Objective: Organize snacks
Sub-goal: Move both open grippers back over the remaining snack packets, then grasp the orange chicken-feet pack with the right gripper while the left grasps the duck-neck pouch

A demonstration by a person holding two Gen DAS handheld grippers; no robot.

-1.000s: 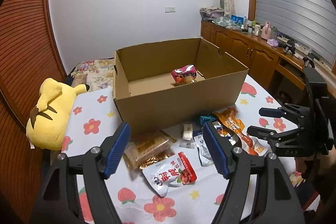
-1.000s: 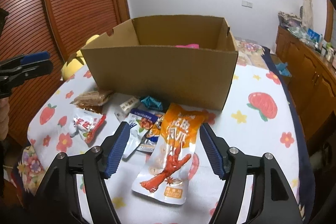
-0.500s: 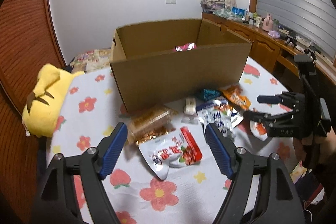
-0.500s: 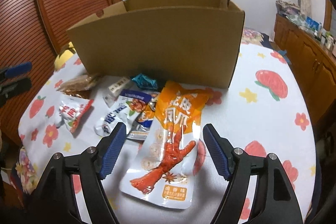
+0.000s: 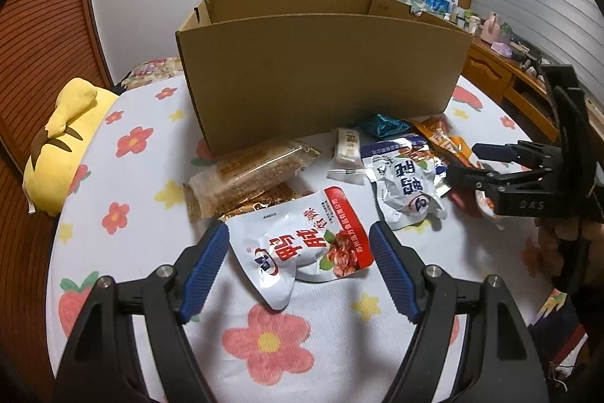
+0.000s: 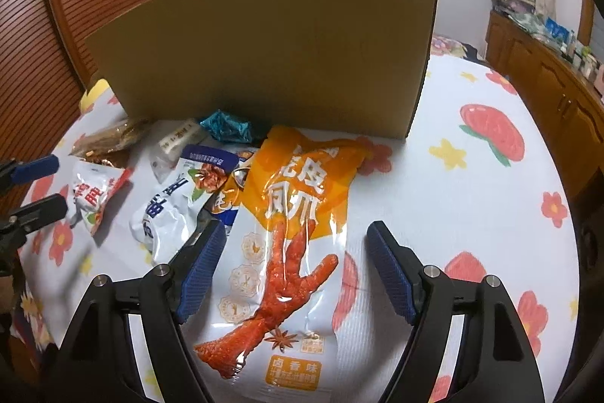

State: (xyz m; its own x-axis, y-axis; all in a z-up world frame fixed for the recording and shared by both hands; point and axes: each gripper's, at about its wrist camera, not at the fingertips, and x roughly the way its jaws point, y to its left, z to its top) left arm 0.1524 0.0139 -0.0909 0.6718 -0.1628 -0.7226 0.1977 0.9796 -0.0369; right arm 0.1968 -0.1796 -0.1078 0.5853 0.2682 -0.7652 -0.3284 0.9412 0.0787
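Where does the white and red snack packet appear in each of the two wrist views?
Left wrist view: the white and red packet lies low in the centre, between the left gripper's open fingers.
Right wrist view: the same packet lies at the far left edge.
Shared landmark: the cardboard box stands behind the snacks in both.
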